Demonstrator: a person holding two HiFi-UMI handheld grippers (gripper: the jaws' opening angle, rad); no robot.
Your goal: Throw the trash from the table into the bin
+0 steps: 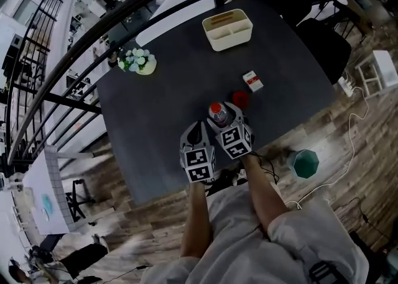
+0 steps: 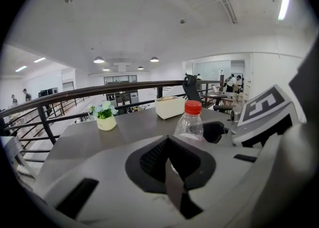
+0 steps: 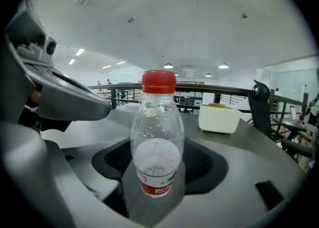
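A clear plastic bottle [image 1: 217, 112] with a red cap stands upright near the front edge of the dark table [image 1: 161, 109]. My right gripper [image 1: 225, 119] is shut on the bottle [image 3: 157, 137], with a dark pad against each of its sides. My left gripper [image 1: 194, 131] is just left of it and nearer to me, shut and empty. In the left gripper view the bottle [image 2: 190, 122] shows beyond its tips [image 2: 168, 147]. A small red piece of trash [image 1: 240, 97] and a red-and-white box [image 1: 252, 81] lie behind the bottle. The teal bin [image 1: 305, 163] stands on the floor to my right.
A cream organiser box [image 1: 227, 28] sits at the table's far edge and a small flower pot [image 1: 138, 61] at its far left. A black railing [image 1: 93, 34] runs behind the table. A black chair [image 1: 323, 46] stands at the right. Cables cross the floor near the bin.
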